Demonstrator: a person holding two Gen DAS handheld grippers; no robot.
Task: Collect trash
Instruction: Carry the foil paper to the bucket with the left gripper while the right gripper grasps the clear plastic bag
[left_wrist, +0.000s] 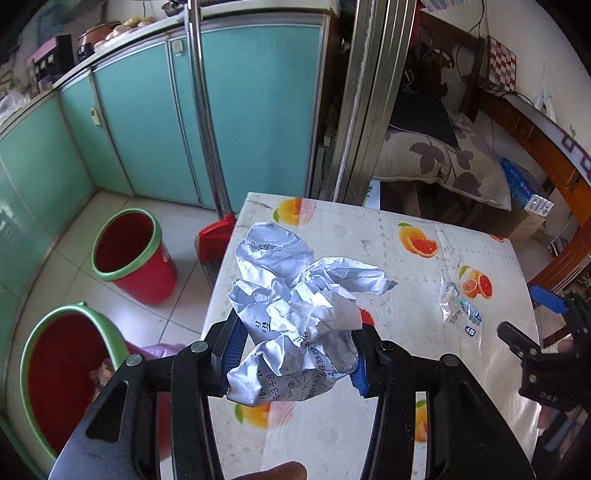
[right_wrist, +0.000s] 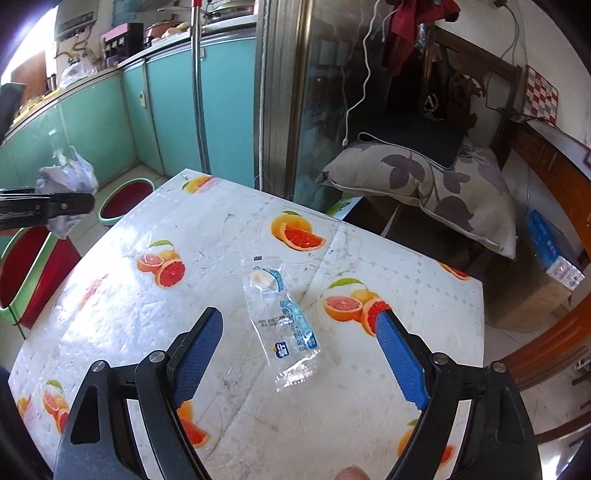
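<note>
My left gripper (left_wrist: 295, 354) is shut on a crumpled ball of white printed paper (left_wrist: 295, 295) and holds it above the left edge of the table (left_wrist: 369, 236). The paper also shows at the left of the right wrist view (right_wrist: 70, 173). A clear plastic wrapper with blue print (right_wrist: 282, 317) lies flat on the table (right_wrist: 354, 258); it also shows in the left wrist view (left_wrist: 458, 306). My right gripper (right_wrist: 299, 325) is open and empty just above the table, its blue pads on either side of the wrapper's near end.
Two red bins with green rims stand on the floor left of the table, one near (left_wrist: 62, 369) and one farther (left_wrist: 133, 254). A red broom (left_wrist: 216, 236) leans on teal cabinets (left_wrist: 147, 122). A floral cushion (right_wrist: 443, 184) lies beyond the table.
</note>
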